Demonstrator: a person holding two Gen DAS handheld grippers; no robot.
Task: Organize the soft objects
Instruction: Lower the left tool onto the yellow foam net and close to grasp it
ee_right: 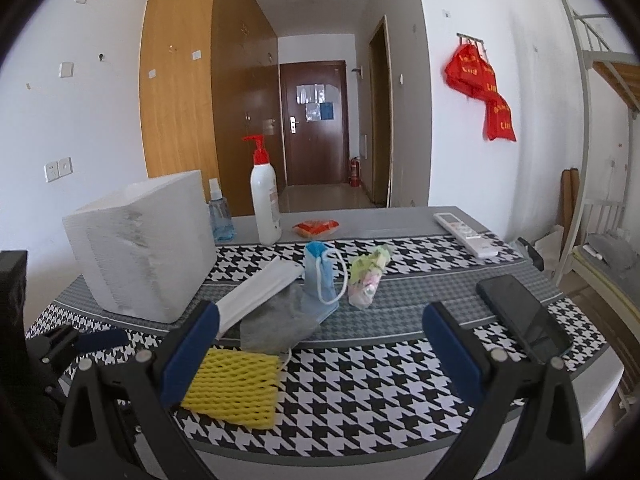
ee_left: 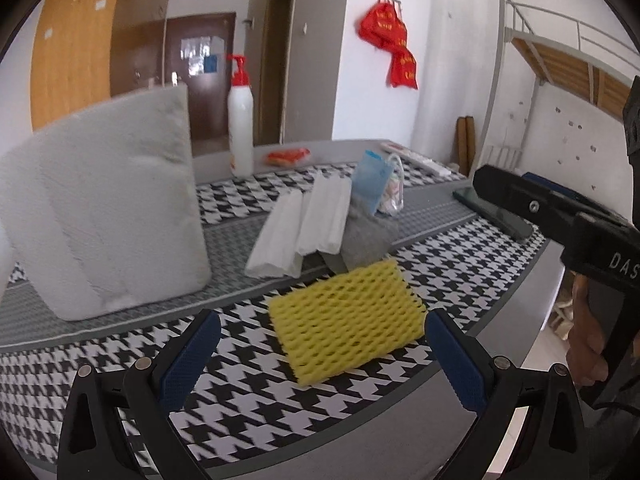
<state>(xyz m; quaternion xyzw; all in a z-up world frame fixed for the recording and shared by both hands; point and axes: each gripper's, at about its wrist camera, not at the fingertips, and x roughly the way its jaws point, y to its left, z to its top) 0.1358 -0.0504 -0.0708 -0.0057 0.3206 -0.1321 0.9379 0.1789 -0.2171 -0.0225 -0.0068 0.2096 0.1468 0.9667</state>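
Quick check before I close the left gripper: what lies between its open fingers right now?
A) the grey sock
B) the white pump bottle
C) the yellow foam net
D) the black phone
C: in the left wrist view the yellow foam net lies flat on the houndstooth cloth, framed by the open left gripper.

Bright, even daylight fills both views, with soft, faint shadows; fisheye distortion bends the table edge (ee_left: 500, 300) and darkens the corners, and the left wrist view is slightly motion-blurred while the right is sharper
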